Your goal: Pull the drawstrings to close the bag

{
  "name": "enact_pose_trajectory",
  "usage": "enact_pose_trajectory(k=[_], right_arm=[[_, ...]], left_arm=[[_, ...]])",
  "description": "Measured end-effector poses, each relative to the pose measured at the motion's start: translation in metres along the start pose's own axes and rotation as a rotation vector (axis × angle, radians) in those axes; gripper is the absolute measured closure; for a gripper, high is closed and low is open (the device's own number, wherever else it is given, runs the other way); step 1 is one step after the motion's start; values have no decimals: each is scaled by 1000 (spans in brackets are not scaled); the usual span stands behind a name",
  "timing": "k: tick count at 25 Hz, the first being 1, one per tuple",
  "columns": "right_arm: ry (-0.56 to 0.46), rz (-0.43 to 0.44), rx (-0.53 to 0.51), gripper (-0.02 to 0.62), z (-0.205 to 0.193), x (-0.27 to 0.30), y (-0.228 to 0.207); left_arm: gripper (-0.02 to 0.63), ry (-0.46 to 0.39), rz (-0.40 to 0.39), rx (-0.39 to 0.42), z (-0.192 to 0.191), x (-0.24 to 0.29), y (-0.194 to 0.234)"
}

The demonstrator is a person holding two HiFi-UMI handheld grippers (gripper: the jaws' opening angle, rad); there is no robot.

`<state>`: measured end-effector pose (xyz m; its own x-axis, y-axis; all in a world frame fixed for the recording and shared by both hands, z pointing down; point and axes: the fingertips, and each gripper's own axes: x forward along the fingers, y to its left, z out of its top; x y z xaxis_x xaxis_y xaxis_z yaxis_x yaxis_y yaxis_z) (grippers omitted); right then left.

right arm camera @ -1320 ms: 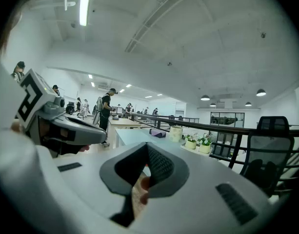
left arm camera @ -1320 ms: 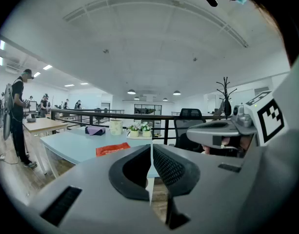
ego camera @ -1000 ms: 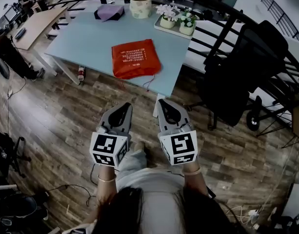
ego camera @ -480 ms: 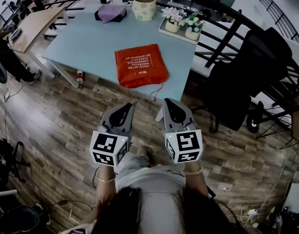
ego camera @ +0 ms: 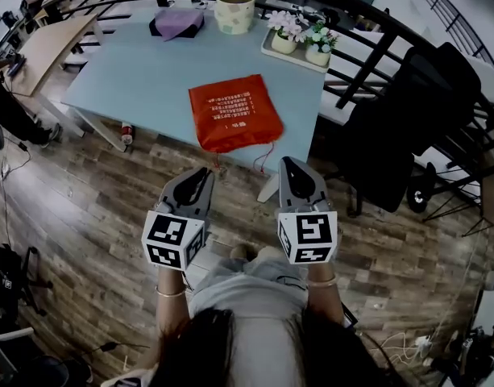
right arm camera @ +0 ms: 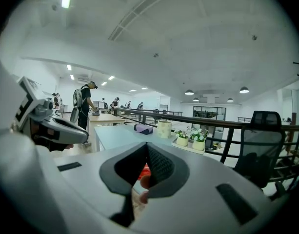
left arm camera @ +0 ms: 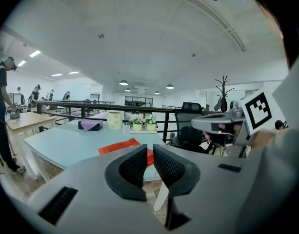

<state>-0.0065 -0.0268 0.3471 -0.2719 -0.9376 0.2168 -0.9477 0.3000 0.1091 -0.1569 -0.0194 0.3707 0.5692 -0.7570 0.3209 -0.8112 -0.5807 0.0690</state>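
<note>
Both grippers have come closer to the table [ego camera: 134, 71] than a second ago, and its near edge now runs just ahead of their tips. The left gripper [ego camera: 200, 174] is over the wooden floor [ego camera: 85, 208], short of that edge. Its jaws are almost together with only a thin slit between the pads, and nothing is in it. The right gripper [ego camera: 292, 164] has its jaws closed tip to tip and empty, and it points at the table's near right corner.

The red drawstring bag [ego camera: 233, 111] lies flat on the pale blue top. One end reaches the near edge, and its drawstrings [ego camera: 267, 158] hang over that edge between the two gripper tips, touched by neither. What the bag holds cannot be told.

Bare tabletop lies to the left of the bag and behind it. At the far edge are a folded purple cloth [ego camera: 178, 21], a pale mug [ego camera: 234, 10] whose inside I cannot make out, and a white tray [ego camera: 263, 45] with two small pots of flowers [ego camera: 285, 40] in it. A dark railing [ego camera: 367, 63] curves behind the table and down its right side. A black office chair [ego camera: 400, 119] stands near the right corner, so there is less room there.
</note>
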Motion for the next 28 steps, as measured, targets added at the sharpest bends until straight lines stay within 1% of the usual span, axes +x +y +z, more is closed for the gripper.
enact_pose_trajectory(k=[4,8,10,14,18,25,28], right_arm=[[14,-23,-17,569,-5,3,0],[28,-25,14,568,-10,8,-10],[40,-21,30,568,-13,12,-14],[66,4,52,568,-20,27,-19],[89,28,46,568,-24,49,-24],[153,80,66,568,-42,81,-36],[179,99,72,568,-53,95,-42]], left_arm=[[577,4,-1,-12,-3,2,9],[577,34,-25,-26,-9,9,5],[577,48,-24,-34,-14,12,7],[577,70,-1,-57,-21,21,19],[575,87,24,-72,-26,35,33],[574,141,50,-105,-36,63,45],[557,163,55,-113,-42,76,48]])
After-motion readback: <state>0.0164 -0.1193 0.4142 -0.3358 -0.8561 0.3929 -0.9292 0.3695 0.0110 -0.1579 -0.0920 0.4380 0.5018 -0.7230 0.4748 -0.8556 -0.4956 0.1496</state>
